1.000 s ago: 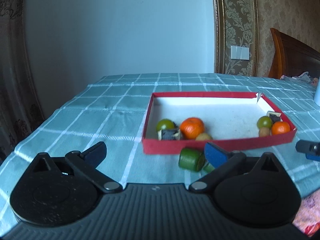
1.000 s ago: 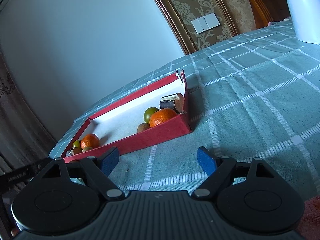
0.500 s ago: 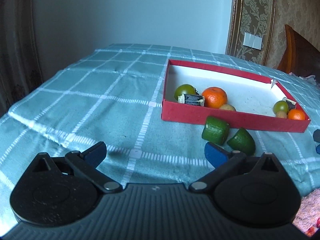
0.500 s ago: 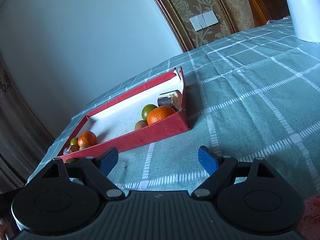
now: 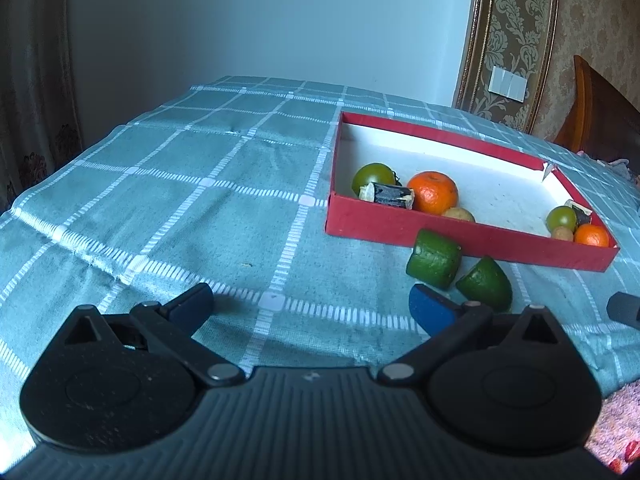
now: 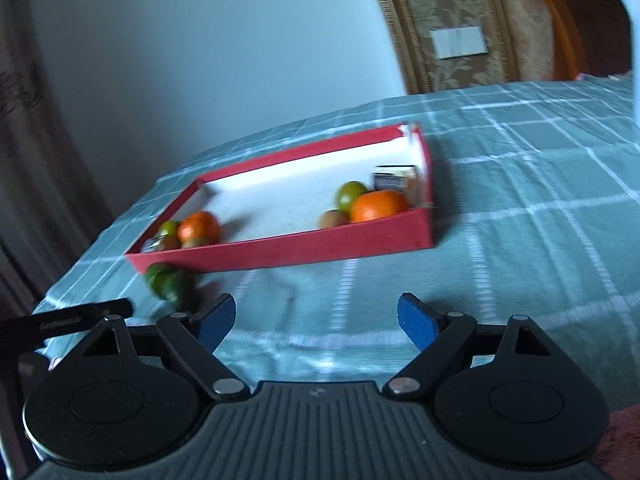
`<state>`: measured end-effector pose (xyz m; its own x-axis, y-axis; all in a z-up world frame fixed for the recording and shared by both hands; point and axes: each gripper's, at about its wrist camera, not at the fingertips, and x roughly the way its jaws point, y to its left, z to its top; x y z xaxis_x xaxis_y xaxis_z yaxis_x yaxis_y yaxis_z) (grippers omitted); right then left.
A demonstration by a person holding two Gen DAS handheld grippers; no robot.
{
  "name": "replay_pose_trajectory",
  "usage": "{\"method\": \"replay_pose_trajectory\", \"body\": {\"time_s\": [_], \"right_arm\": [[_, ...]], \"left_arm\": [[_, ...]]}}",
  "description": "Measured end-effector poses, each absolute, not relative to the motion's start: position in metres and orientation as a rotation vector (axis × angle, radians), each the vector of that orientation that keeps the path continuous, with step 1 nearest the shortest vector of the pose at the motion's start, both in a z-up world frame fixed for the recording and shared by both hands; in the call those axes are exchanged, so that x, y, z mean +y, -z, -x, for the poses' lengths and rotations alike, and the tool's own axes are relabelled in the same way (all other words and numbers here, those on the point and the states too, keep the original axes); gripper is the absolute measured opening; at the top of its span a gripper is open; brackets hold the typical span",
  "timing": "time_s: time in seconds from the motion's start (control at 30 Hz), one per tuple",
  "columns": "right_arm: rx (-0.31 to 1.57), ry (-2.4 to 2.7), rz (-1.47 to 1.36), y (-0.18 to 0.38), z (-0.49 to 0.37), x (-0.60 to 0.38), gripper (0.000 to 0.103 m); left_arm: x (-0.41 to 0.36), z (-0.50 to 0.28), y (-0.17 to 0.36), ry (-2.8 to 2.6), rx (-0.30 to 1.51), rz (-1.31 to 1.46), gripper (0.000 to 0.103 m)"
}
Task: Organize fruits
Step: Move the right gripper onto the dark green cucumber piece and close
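- Fingers of the left gripper (image 5: 310,307) and right gripper (image 6: 316,320) are spread, empty.
- Left gripper has risen; green pieces (image 5: 434,258) beside the red box (image 5: 460,234) now await boxing.

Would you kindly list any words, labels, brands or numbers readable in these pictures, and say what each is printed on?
None can be read.
Dark wrapped piece in the red tray: no legible print.
Dark box at the tray's other end: blurred.
Wall switch: plain, no marking.

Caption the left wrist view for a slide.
Open left gripper faces two green fruit pieces on the checked tablecloth, just outside the red tray of fruit.
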<state>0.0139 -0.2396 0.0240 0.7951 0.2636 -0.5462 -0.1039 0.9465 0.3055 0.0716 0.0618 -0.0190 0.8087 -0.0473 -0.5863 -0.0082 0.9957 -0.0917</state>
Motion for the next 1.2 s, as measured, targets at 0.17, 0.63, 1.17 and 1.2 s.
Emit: {"method": "replay_pose_trajectory", "body": {"time_s": [0.17, 0.63, 1.17, 1.2], "right_arm": [[0.583, -0.277, -0.156, -0.039, -0.007, -0.210, 0.089], [0.519, -0.397, 0.148, -0.049, -0.015, -0.155, 0.088], [0.626, -0.488, 0.233, -0.026, -0.055, -0.123, 0.052], [0.633, -0.492, 0.233, -0.025, -0.058, -0.122, 0.049]], "left_arm": [[0.062, -0.072, 0.019, 0.022, 0.628, 0.096, 0.103], [0.067, -0.072, 0.019, 0.007, 0.625, 0.123, 0.103], [0.069, -0.071, 0.018, 0.002, 0.618, 0.144, 0.103], [0.069, -0.071, 0.018, 0.002, 0.618, 0.144, 0.103]]}}
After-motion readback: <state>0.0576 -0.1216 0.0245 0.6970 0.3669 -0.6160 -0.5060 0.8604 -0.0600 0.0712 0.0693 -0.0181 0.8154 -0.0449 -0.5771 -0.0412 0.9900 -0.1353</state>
